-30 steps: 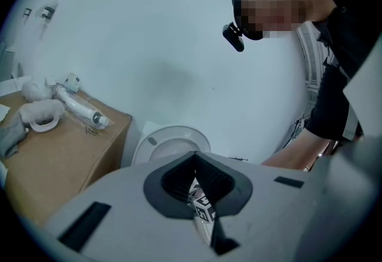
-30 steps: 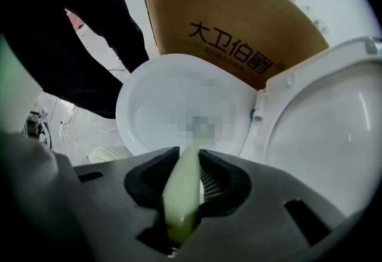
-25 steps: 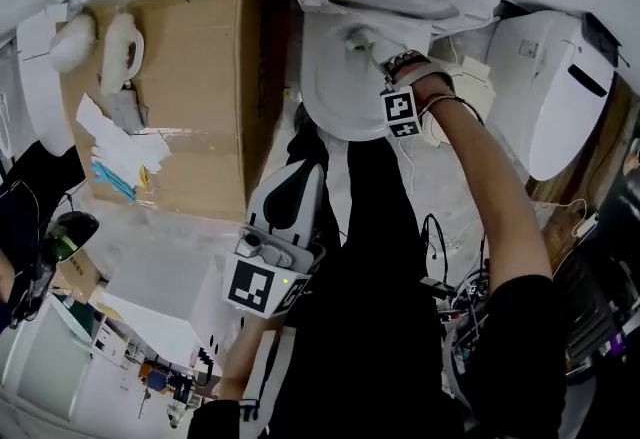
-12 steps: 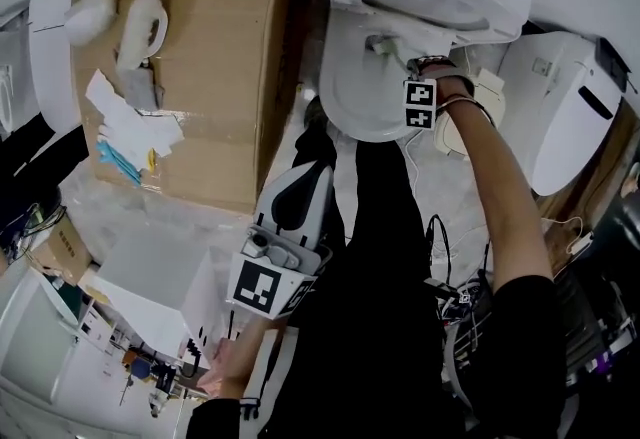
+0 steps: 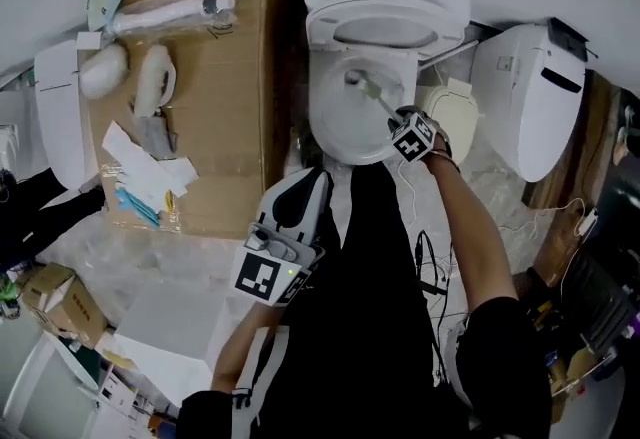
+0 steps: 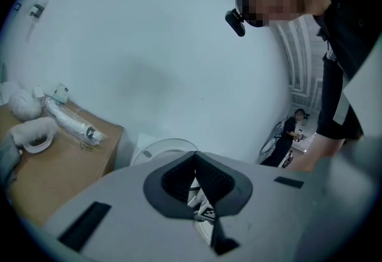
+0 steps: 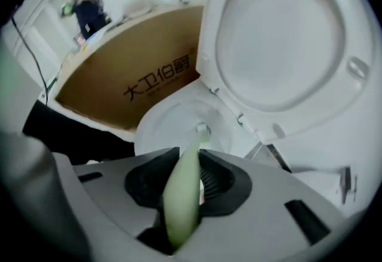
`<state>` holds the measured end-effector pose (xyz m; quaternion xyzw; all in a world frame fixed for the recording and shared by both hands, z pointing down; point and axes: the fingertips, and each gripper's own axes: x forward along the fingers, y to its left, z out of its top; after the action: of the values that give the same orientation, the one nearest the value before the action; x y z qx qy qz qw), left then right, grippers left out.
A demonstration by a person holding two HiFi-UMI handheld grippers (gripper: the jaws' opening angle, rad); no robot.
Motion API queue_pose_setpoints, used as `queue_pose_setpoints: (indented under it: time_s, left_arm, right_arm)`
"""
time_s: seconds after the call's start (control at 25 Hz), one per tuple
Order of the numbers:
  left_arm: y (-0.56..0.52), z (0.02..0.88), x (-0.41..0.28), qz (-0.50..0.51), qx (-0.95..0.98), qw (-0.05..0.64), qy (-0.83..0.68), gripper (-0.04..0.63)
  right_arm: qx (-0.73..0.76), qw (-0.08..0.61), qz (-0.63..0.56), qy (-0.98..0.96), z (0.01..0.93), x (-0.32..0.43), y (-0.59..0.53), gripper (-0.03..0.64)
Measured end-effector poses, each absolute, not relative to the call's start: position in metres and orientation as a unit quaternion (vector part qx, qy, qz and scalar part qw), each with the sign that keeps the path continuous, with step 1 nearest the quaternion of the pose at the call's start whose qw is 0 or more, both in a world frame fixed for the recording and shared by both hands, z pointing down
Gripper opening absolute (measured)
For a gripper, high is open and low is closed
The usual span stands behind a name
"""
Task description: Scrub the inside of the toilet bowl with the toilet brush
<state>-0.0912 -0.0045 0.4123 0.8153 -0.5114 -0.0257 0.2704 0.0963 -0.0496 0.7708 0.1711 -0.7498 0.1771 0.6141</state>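
The right gripper reaches over the front rim of the toilet bowl, a smooth, glossy white oval basin. Its jaws are clamped tight on the pale green plastic handle of the toilet brush. In the right gripper view that rounded handle runs up between the ribbed dark pads. It tapers to a small bristled head that sits low inside the bowl, against the slope near the bottom. The round lid stands raised behind the bowl, shiny and slightly dished, with small bumpers on its underside. The left gripper is held well back from the bowl, close to the person's dark clothing. Its square black-and-white marker cube faces up. In the left gripper view its jaws are drawn together to a thin slit with nothing gripped between the ridged black pads, and it looks toward a plain pale wall. Just left of the toilet stands a large brown cardboard box with a matte top. On it lie a long plastic-wrapped tube and some soft white rounded pieces. To the right stands a second toilet, white and glossy with its lid down.
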Motion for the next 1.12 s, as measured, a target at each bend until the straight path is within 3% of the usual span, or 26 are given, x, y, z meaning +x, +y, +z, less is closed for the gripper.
queue_pose_setpoints:
  time_s: [0.16,0.4,0.76,1.12]
  left_arm:
    - [-0.002,0.384,-0.091,-0.021,0.838,0.265,-0.476,0.008]
    - [-0.004,0.333,-0.092,-0.03,0.857,0.233,-0.459,0.008]
    - [-0.009,0.262,-0.079,-0.051,0.857,0.186,-0.478,0.008]
    - [-0.009,0.188,-0.058,-0.073,0.849,0.126,-0.509,0.009]
  right_arm:
    - [0.292,0.52,0.29,-0.749,0.699,0.11,-0.019,0.114]
    - [0.395,0.392,0.337,-0.759,0.573,0.124,0.011,0.114]
    - [0.498,0.192,0.271,-0.801,0.371,0.137,-0.002,0.114]
    - [0.516,0.065,0.192,-0.832,0.238,0.149,0.003,0.115]
